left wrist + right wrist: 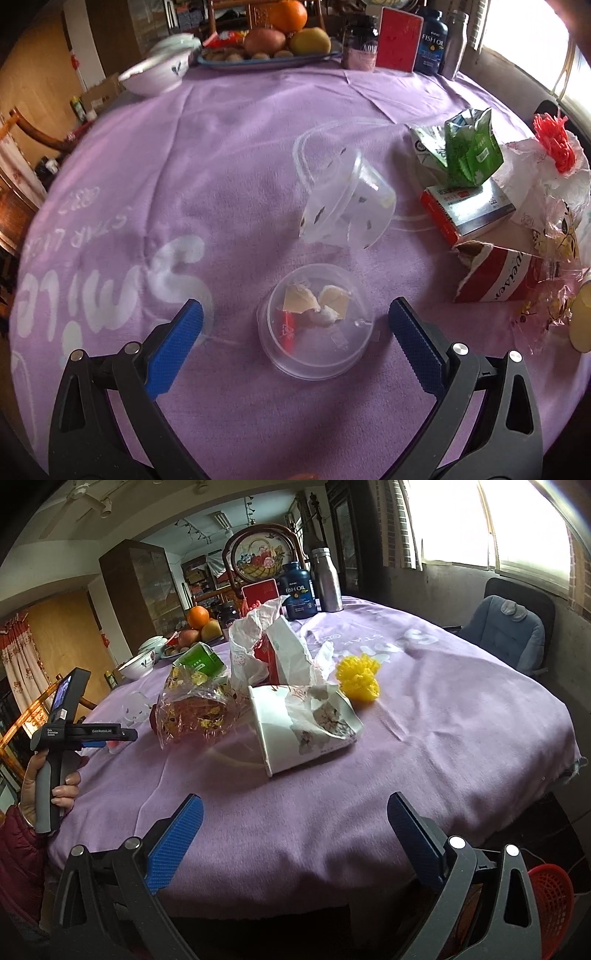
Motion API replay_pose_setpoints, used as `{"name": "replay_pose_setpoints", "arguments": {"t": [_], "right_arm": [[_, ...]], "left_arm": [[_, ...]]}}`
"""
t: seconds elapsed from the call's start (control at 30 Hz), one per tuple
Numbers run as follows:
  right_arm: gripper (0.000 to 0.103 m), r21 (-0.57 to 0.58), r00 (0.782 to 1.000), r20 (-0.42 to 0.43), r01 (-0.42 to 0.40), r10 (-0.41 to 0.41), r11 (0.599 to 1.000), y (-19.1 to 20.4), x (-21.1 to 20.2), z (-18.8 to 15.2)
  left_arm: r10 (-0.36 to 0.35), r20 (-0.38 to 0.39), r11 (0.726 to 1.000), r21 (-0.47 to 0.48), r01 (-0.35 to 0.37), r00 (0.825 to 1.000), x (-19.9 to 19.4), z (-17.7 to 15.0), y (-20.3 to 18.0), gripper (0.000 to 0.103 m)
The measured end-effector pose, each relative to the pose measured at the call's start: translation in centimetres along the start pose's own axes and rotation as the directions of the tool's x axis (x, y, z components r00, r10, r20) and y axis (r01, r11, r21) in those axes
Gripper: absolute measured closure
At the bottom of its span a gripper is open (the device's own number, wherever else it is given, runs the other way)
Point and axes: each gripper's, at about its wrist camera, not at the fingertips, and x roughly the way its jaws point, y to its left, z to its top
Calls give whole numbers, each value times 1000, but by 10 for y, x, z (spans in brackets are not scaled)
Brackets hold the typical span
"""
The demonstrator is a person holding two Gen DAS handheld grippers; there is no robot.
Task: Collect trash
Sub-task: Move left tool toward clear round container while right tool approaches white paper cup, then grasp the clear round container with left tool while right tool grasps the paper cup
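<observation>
Both claws gape empty: left claw (pixel 295 317) straddles the round clear plastic tub (pixel 314 322) of scraps mid-worktop; squeeze hard, it buckles and squirts away; right claw (pixel 295 812) hangs idle.

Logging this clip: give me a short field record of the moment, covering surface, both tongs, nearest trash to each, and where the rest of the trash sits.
surface: purple tablecloth
left tongs: open, empty, facing a lidded clear tub holding food scraps
right tongs: open, empty, short of the table edge
nearest to right: torn white paper cup on its side
other trash: tipped clear cup, green carton, crumpled cellophane, yellow mesh ball
non-trash: fruit tray, fish oil bottle
</observation>
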Motion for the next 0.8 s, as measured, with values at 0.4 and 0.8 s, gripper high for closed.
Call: {"name": "replay_pose_setpoints", "arguments": {"t": [0.4,0.8], "right_arm": [[6,-57,1000,-22,-24,23,998,18,24,25],[6,-33,998,-25,-57,57,998,16,40,35]], "left_arm": [[-22,11,997,68,22,1000,0,-2,-1,6],[-98,69,994,52,94,993,-17,-4,3,45]]}}
